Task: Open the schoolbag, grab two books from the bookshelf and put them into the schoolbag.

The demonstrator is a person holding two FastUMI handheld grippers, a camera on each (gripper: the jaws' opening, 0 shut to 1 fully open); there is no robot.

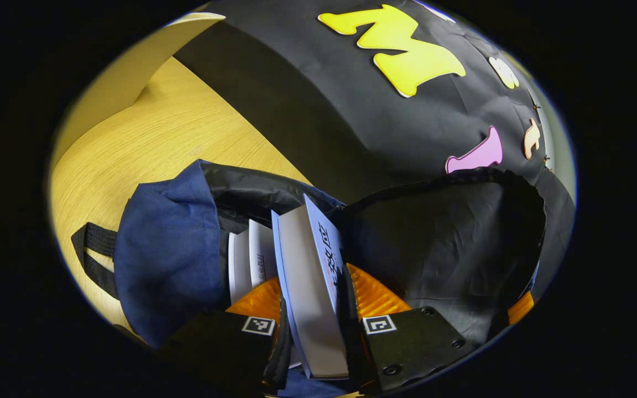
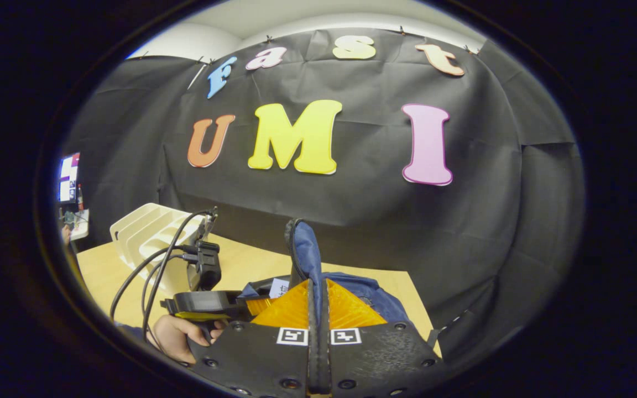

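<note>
The navy schoolbag (image 1: 166,254) lies open on the wooden table, its black lining spread wide. A book with a light blue cover (image 1: 313,271) stands edge-up in the bag's mouth, and my left gripper (image 1: 314,290) is shut on it. A second, white book (image 1: 249,260) sits inside the bag just to its left. In the right gripper view, my right gripper (image 2: 318,293) is shut on the schoolbag's rim (image 2: 303,246) and holds that blue fabric upright. The left gripper (image 2: 205,304) and the hand holding it (image 2: 172,337) show at lower left, over the bag.
A white slotted bookshelf (image 2: 141,232) stands on the table (image 2: 241,262) behind the left gripper, its visible slots empty. Black cables (image 2: 152,271) run from that gripper. The bag's black strap (image 1: 94,254) lies on the wood to the left.
</note>
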